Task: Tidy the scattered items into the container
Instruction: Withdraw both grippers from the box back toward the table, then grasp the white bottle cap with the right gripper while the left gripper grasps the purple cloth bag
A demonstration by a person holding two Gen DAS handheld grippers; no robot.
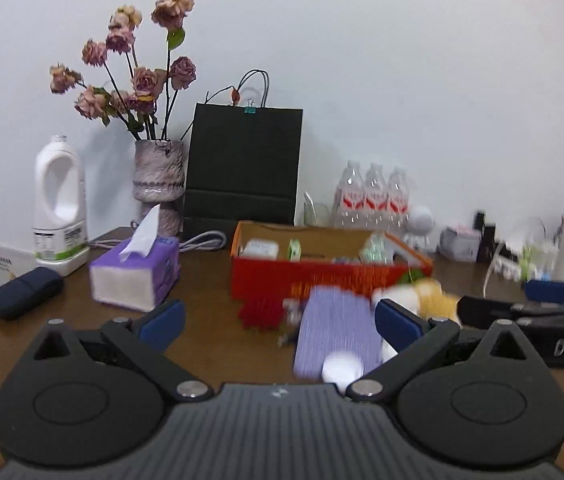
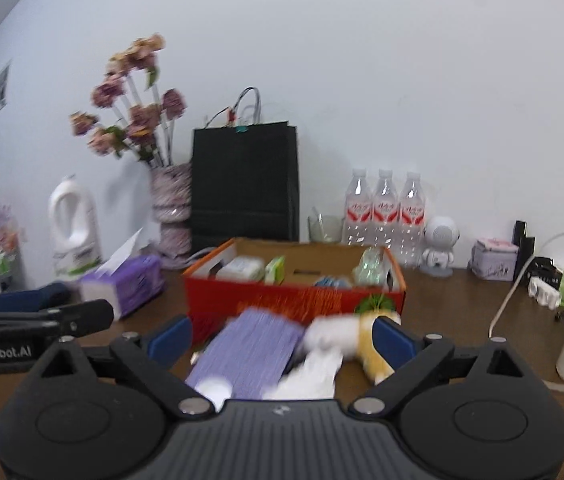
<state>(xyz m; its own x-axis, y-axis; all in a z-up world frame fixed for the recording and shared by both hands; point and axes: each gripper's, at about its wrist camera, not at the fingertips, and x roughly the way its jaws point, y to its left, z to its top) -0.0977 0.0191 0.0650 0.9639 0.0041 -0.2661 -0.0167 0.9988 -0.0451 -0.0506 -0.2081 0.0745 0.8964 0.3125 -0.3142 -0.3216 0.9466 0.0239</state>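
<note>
The surface [image 1: 210, 280] looked like dark brown wood with a smooth, faintly shiny finish. The box [image 1: 322, 276] at centre frame was cardboard, plain brown inside and printed red-orange outside. Behind it the black bag [image 1: 244, 168] was matt paper, and the three bottles [image 2: 382, 212] to its right were clear glossy plastic. At left, the white jug [image 1: 60, 200] was smooth plastic and the vase [image 1: 158, 180] a rough, mottled ceramic with a wet-looking glaze. The left tongs [image 1: 278, 320] had matt black plastic arms, blue rubbery pads [image 1: 162, 318] and bright metal pivot pins. The toy [image 2: 366, 336] looked soft and plush.
</note>
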